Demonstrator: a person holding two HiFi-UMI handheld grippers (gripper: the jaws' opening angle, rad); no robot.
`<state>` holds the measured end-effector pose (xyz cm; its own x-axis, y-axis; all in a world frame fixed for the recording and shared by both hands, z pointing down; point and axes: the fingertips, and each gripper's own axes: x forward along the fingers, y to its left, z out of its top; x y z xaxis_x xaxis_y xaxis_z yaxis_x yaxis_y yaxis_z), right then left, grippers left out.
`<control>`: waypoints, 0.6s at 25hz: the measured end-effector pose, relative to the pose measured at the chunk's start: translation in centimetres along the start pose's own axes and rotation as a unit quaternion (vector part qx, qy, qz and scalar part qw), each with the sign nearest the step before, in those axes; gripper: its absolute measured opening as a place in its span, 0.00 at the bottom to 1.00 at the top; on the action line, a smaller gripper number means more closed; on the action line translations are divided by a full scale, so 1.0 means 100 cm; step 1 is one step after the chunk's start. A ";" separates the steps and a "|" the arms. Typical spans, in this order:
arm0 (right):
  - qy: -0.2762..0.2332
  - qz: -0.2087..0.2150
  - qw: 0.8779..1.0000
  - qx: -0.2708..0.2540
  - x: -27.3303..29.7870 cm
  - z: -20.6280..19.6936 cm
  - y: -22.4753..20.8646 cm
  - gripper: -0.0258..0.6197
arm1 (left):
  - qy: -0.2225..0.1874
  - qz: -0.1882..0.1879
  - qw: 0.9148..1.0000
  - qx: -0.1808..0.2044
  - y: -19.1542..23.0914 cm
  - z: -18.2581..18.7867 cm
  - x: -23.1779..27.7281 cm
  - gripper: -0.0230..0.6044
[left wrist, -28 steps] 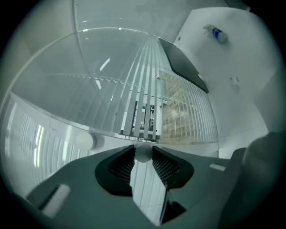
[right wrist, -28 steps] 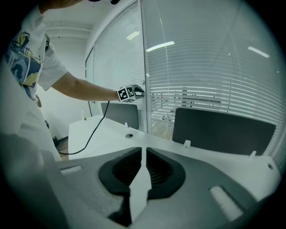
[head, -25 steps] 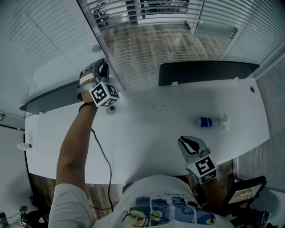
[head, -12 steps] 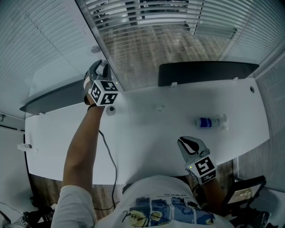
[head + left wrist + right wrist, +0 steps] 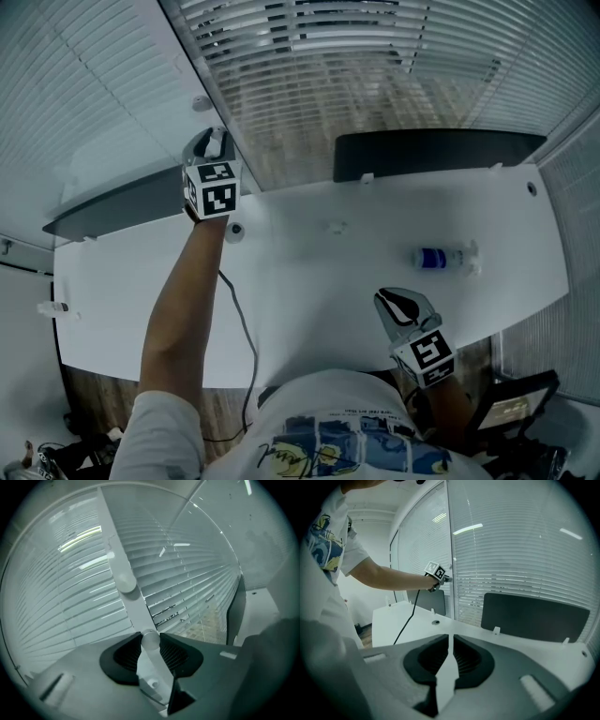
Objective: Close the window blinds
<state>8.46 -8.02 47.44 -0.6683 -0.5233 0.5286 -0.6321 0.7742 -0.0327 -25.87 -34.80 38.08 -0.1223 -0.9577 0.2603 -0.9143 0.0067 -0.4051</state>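
Note:
The window blinds (image 5: pixel 375 56) sit behind glass; the slats right of the white frame post (image 5: pixel 123 559) are tilted partly open, and floor shows through them. The slats (image 5: pixel 84 84) left of the post look flat and closed. My left gripper (image 5: pixel 208 145) reaches up to the post and is shut on a small round white knob (image 5: pixel 150 639), which sits between the ribbed pads. A second knob (image 5: pixel 125 581) is higher on the post. My right gripper (image 5: pixel 392 300) rests low over the desk's near edge, shut and holding nothing.
A white desk (image 5: pixel 309 281) runs below the window with two black panels (image 5: pixel 431 150) (image 5: pixel 112 206) at its back. A small bottle (image 5: pixel 441 257) lies at the right. A cable (image 5: pixel 239 319) trails from the left gripper across the desk, past a round grommet (image 5: pixel 234 230).
My left gripper has rolled about its own axis while staying on the knob, so its marker cube now shows a different face. The right gripper has not moved.

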 end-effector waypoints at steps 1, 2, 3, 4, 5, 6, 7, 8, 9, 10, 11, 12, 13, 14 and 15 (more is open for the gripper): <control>0.000 0.000 1.000 0.000 0.000 0.000 0.000 0.07 | -0.001 -0.001 1.000 -0.010 0.000 0.000 0.000 0.25; -0.001 0.001 1.000 0.001 0.000 0.000 0.000 0.07 | -0.002 -0.001 1.000 -0.017 0.001 0.000 0.000 0.25; -0.002 0.002 1.000 0.001 0.000 0.000 0.000 0.07 | -0.001 0.000 1.000 -0.018 0.001 0.000 0.000 0.25; -0.002 0.002 1.000 0.002 -0.001 0.000 0.000 0.07 | -0.001 0.001 1.000 -0.012 0.000 0.000 0.000 0.25; -0.003 0.001 1.000 0.002 0.000 0.000 0.000 0.07 | -0.001 0.002 1.000 0.000 0.000 0.000 0.000 0.25; -0.003 0.001 1.000 0.001 0.000 0.000 0.000 0.07 | 0.000 0.003 1.000 0.019 0.000 0.000 0.000 0.25; -0.003 0.001 1.000 0.001 -0.001 0.000 0.000 0.07 | 0.001 0.005 0.999 0.041 0.000 0.000 0.000 0.25; -0.003 0.000 1.000 0.000 -0.001 0.000 -0.001 0.07 | 0.001 0.006 0.998 0.062 -0.001 0.001 0.000 0.26; -0.003 -0.001 1.000 0.000 -0.001 -0.001 -0.001 0.07 | 0.000 0.006 0.997 0.080 -0.001 0.001 0.000 0.26; -0.002 -0.001 1.000 0.000 -0.001 -0.001 -0.002 0.07 | 0.000 0.006 0.996 0.093 -0.002 0.002 0.000 0.28; -0.001 -0.001 1.000 0.001 -0.001 -0.002 -0.001 0.07 | -0.002 0.005 0.995 0.103 -0.002 0.002 -0.001 0.29; 0.000 0.000 1.000 0.001 -0.001 -0.001 -0.001 0.07 | -0.005 0.003 0.993 0.115 -0.003 0.003 -0.003 0.30; -0.001 0.000 1.000 0.001 -0.001 -0.001 -0.001 0.07 | -0.010 0.000 0.991 0.130 -0.005 0.005 -0.004 0.30; -0.003 0.001 1.000 0.000 0.000 0.000 0.000 0.07 | -0.017 -0.003 0.989 0.149 -0.007 0.006 -0.007 0.30; -0.005 0.001 1.000 -0.001 0.000 0.001 0.000 0.07 | -0.023 -0.005 0.985 0.172 -0.010 0.008 -0.009 0.31</control>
<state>8.40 -8.11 47.35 -0.6736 -0.5250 0.5202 -0.6300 0.7759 -0.0326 -24.57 -34.14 37.57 -0.0881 -0.9695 0.2286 -0.7293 -0.0935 -0.6778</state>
